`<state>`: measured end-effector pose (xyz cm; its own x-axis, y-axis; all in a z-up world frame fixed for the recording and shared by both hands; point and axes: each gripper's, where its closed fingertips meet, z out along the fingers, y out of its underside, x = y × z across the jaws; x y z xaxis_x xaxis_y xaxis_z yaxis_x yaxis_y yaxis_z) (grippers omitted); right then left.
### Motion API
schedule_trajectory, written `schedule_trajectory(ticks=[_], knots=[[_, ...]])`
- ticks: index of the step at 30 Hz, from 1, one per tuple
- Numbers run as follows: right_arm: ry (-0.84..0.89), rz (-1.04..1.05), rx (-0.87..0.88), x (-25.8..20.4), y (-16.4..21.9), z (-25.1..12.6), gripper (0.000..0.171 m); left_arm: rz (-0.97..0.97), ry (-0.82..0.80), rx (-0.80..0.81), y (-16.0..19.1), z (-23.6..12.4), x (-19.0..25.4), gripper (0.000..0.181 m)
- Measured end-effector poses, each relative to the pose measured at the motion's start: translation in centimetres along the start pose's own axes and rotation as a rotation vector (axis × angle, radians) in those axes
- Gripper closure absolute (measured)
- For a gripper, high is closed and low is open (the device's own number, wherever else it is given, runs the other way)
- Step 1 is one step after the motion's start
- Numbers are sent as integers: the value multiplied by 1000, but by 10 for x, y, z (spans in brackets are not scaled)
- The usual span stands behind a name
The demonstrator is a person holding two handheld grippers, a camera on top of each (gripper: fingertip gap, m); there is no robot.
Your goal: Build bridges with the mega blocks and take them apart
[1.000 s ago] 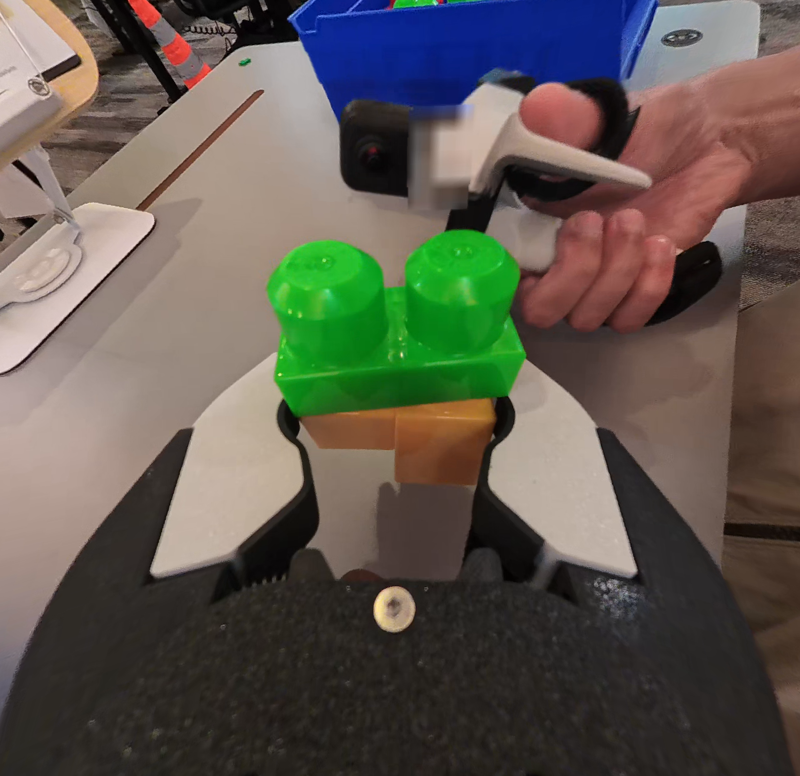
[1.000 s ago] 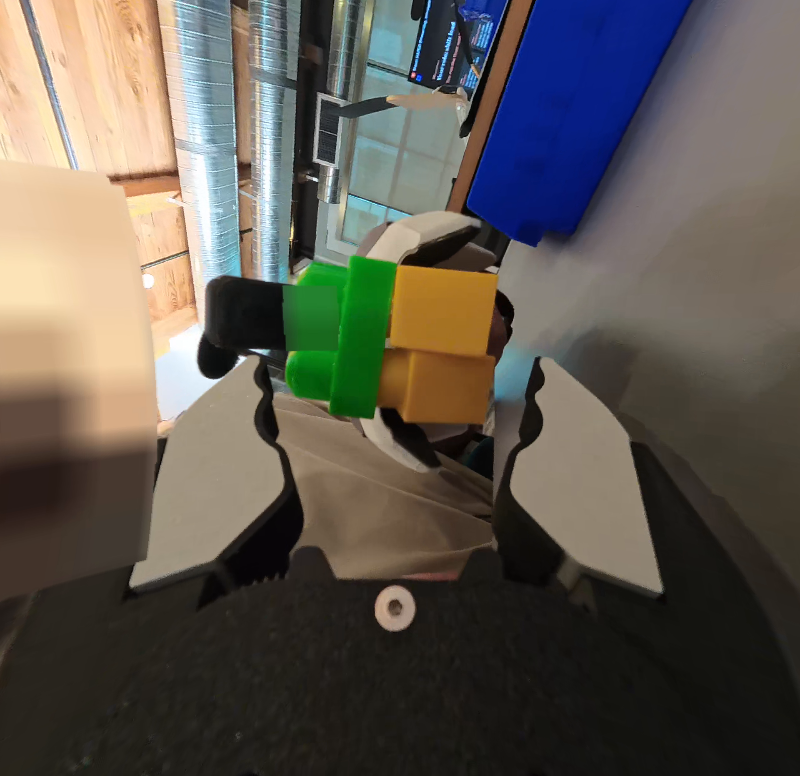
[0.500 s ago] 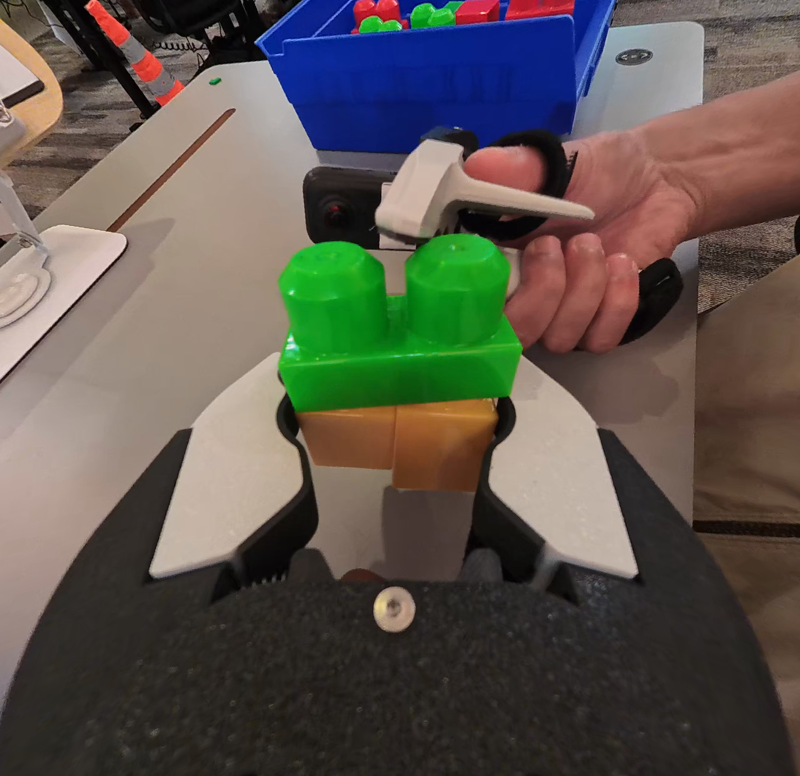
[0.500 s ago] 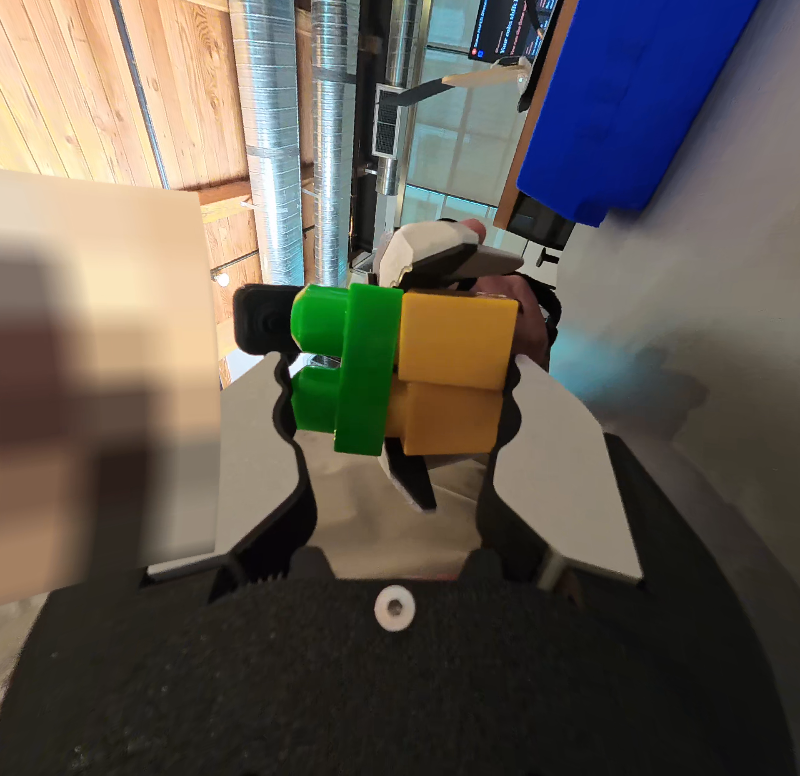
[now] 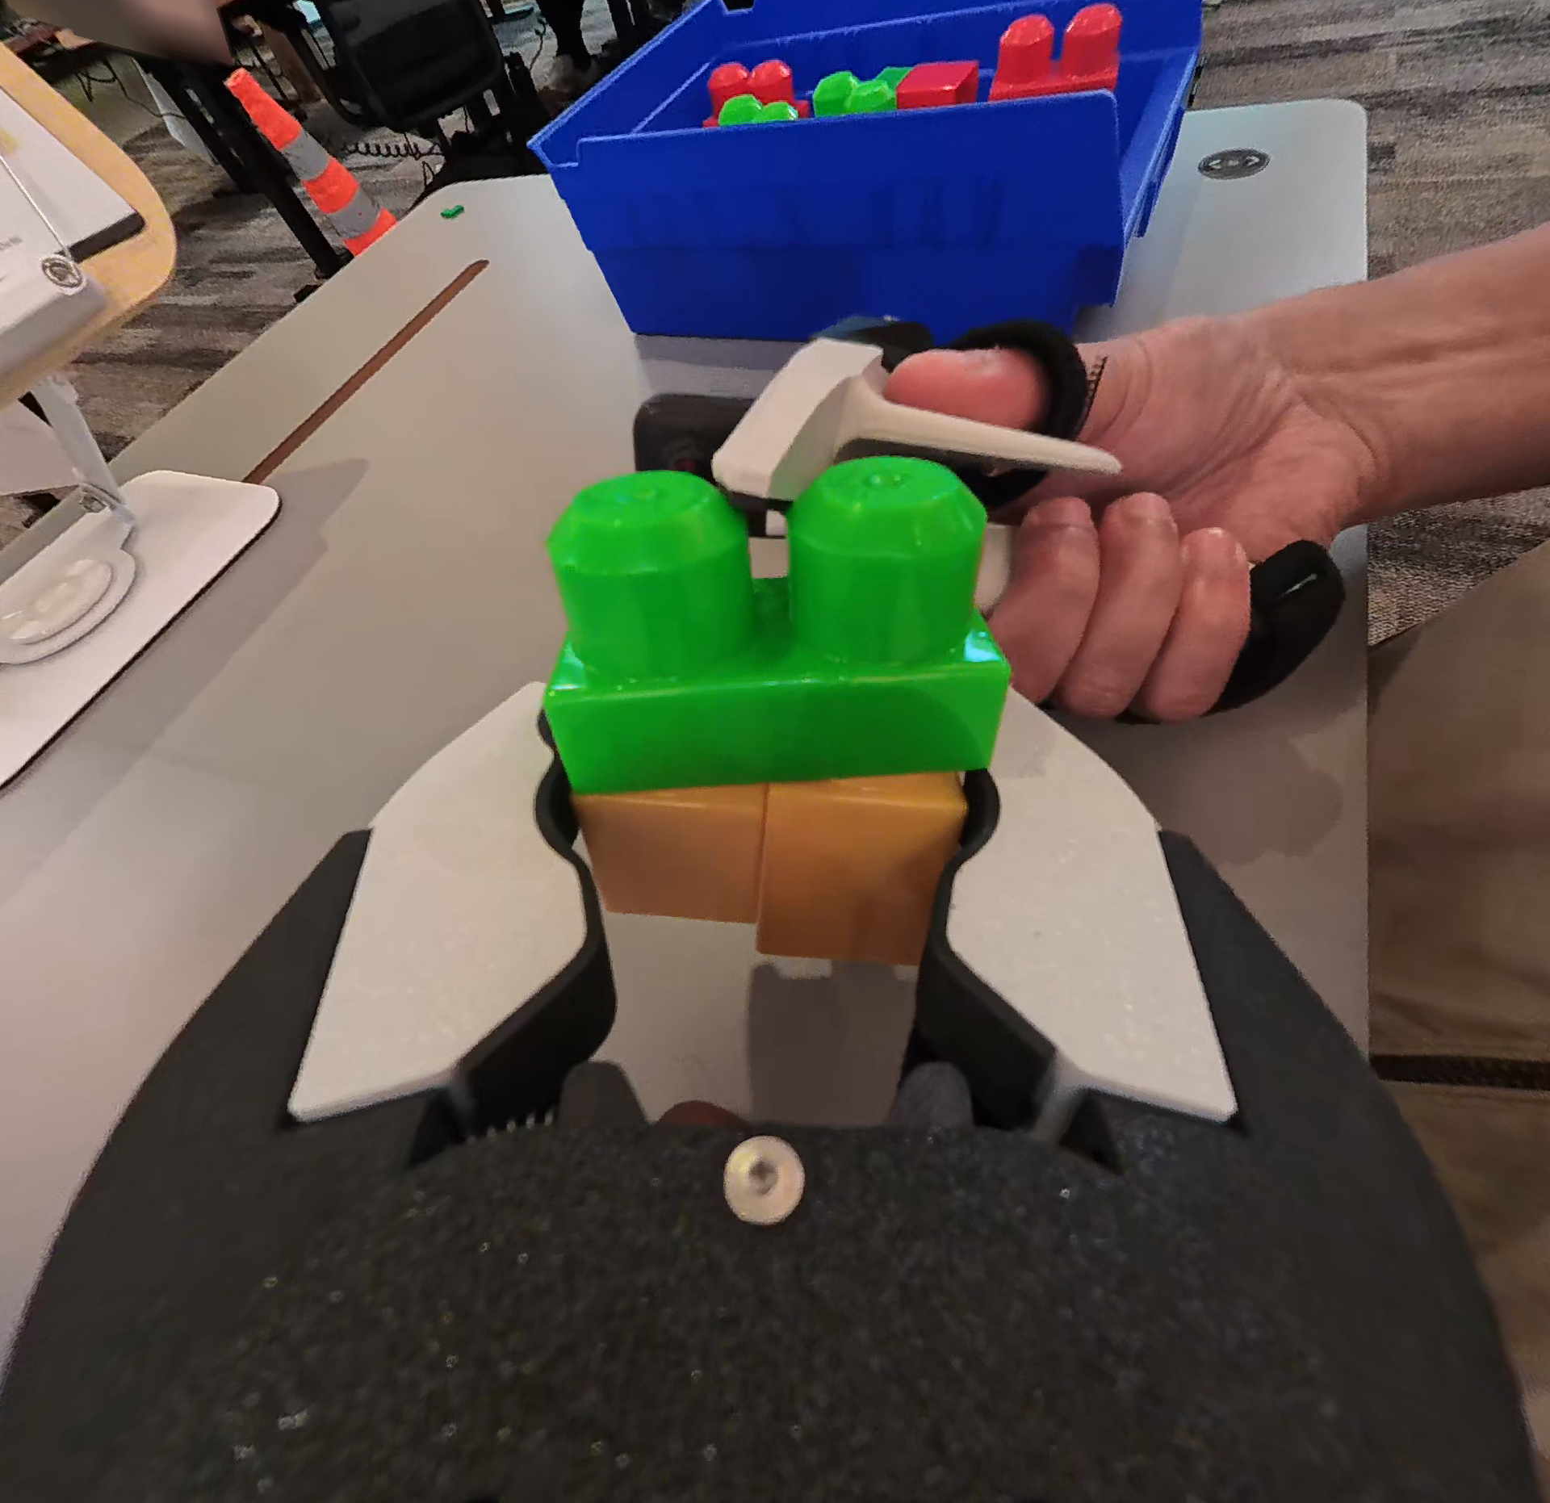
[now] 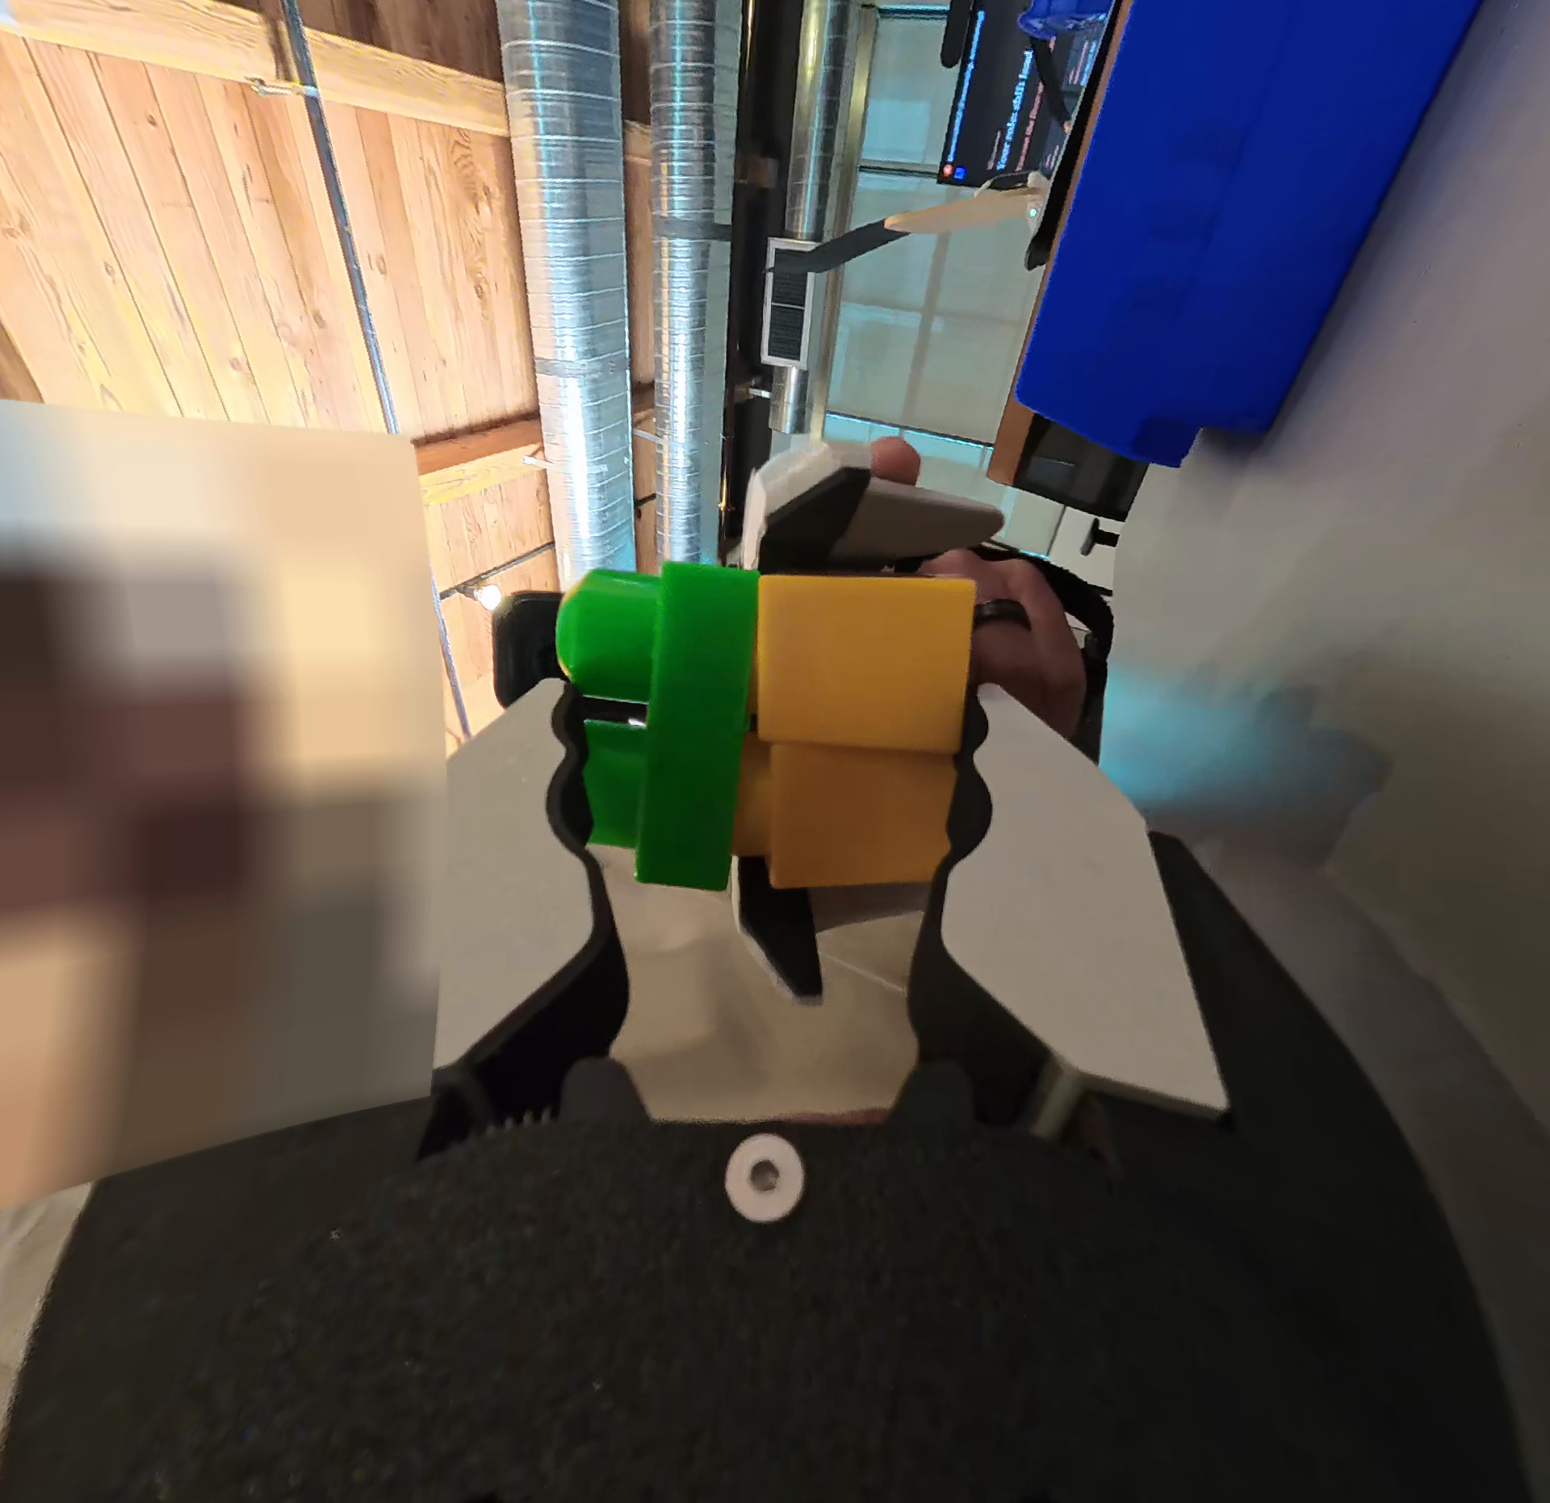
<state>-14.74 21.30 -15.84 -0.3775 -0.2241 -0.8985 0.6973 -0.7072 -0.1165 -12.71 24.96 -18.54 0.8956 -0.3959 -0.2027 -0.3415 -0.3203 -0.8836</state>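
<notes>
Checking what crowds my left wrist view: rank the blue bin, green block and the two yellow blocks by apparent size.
1. Blue bin, though farther away.
2. Green block, nearer the camera.
3. The two yellow blocks look about alike; not ranked.

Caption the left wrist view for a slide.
Left gripper clamps two yellow blocks under a green block; right gripper approaches from behind.

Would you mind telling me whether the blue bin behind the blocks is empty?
No, the blue bin holds several red blocks and green blocks.
</notes>
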Motion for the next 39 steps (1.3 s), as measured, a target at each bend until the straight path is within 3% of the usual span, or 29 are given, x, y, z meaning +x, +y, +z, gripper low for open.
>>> schedule_trajectory(ticks=[8, 14, 15, 16, 21, 25, 39], knots=[[-29, 21, 33, -1, -6, -6, 88, 50, -12, -11, 3, -5, -2, 97], [-25, 3, -7, -6, -3, -7, 89, 38, 32, -59, 15, -5, 1, 88], [-33, -1, -17, -8, -2, -6, 91, 38, 46, -78, 20, -4, 2, 85], [-40, 1, -17, -9, -2, -6, 107, 40, 49, -85, 22, -3, 2, 82], [52, -44, -92, 3, 3, -5, 107, 96, 61, -50, 22, -2, -1, 97], [90, -38, -121, 8, 2, -5, 107, 94, 89, -41, 28, 0, -2, 97], [-16, 13, -119, -2, 0, 3, 98, 58, 58, 17, 19, -3, -3, 100]])
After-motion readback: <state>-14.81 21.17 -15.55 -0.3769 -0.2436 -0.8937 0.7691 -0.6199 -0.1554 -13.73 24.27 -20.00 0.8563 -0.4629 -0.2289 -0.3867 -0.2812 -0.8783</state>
